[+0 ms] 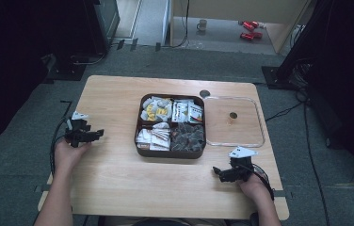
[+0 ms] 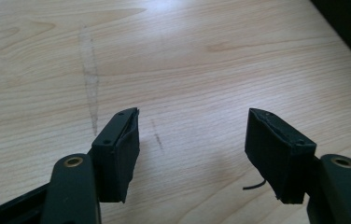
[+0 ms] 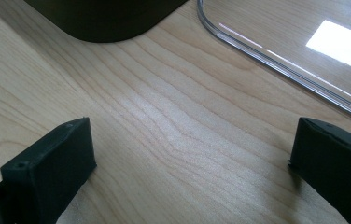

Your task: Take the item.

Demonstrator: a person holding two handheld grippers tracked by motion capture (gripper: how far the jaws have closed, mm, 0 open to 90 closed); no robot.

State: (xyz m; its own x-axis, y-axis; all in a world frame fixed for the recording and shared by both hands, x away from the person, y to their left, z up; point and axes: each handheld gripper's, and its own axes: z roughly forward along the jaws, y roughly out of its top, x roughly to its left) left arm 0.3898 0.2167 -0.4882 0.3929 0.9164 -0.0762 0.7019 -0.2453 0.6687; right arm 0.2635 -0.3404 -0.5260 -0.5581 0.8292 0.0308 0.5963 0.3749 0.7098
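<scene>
A: Left gripper (image 2: 192,154)?
B: Jaws spread, bare bench (image 2: 187,56) between them.
A: Right gripper (image 3: 190,172)?
B: Jaws wide, nothing pinched. Brown tray (image 3: 103,18) just ahead-left of them, clear lid (image 3: 281,65) ahead-right. Tray holds 4 compartments of packets (image 1: 171,123).

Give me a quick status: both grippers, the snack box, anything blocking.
Left gripper open, empty, left of box. Right gripper open, empty, near table's front edge. Four-compartment snack box uncovered, full; clear lid flat beside it. Nothing between grippers and box.
</scene>
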